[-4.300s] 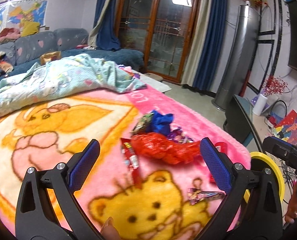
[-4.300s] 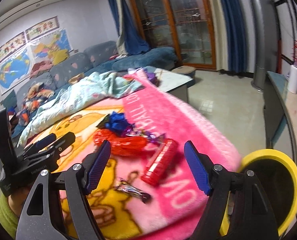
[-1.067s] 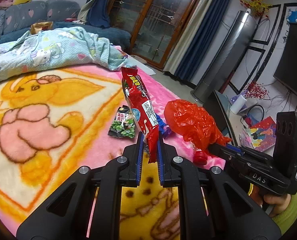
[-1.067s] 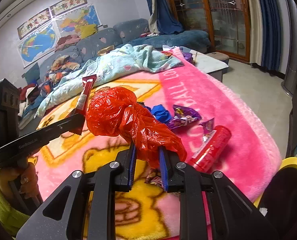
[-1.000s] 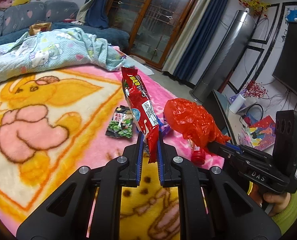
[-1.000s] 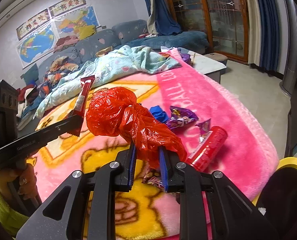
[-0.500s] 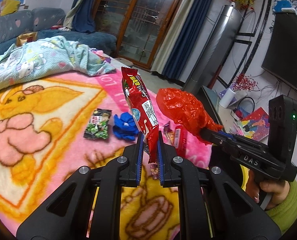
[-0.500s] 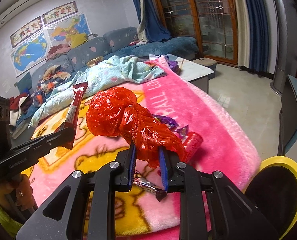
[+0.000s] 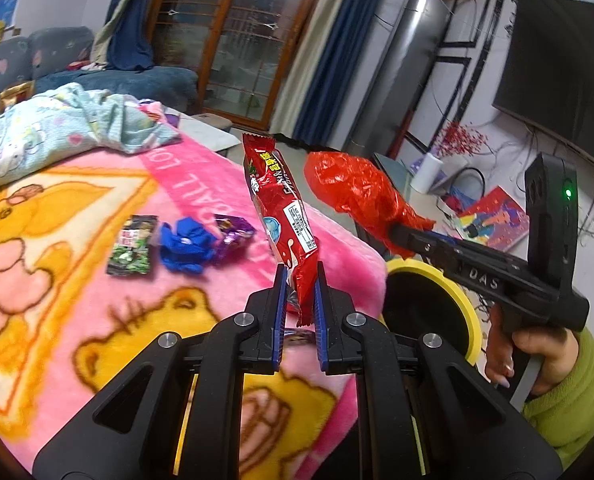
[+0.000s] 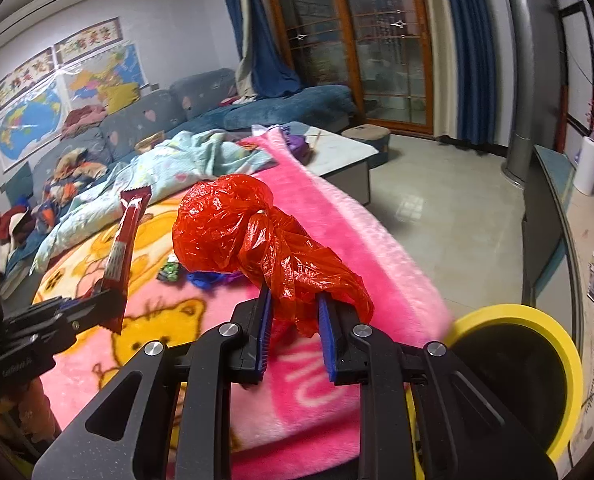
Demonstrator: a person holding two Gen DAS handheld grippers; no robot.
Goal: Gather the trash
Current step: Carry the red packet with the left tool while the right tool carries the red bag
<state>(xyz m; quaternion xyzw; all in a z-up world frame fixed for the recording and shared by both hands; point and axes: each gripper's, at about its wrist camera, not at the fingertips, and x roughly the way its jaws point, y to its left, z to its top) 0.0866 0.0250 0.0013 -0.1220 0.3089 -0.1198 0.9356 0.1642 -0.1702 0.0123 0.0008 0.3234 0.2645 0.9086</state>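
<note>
Above the pink blanket (image 9: 225, 184), left claw (image 9: 300, 280) grips one red wrapper (image 9: 281, 204); right claw (image 10: 295, 306) grips one red bag (image 10: 249, 232).

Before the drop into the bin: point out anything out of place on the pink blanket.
Three bits of litter lie on the pink blanket: a green snack packet, a crumpled blue wrapper and a purple wrapper, close together. They are trash on bedding, not in the yellow-rimmed bin beside it.

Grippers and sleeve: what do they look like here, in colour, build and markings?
Both are matte black frames with silver bolts and blue pads on the fingers. The left gripper shows its two-finger fork; the right gripper carries "DAS" lettering, an upright block with a green light, and a pistol handle. A green sleeve covers the wrist.
</note>
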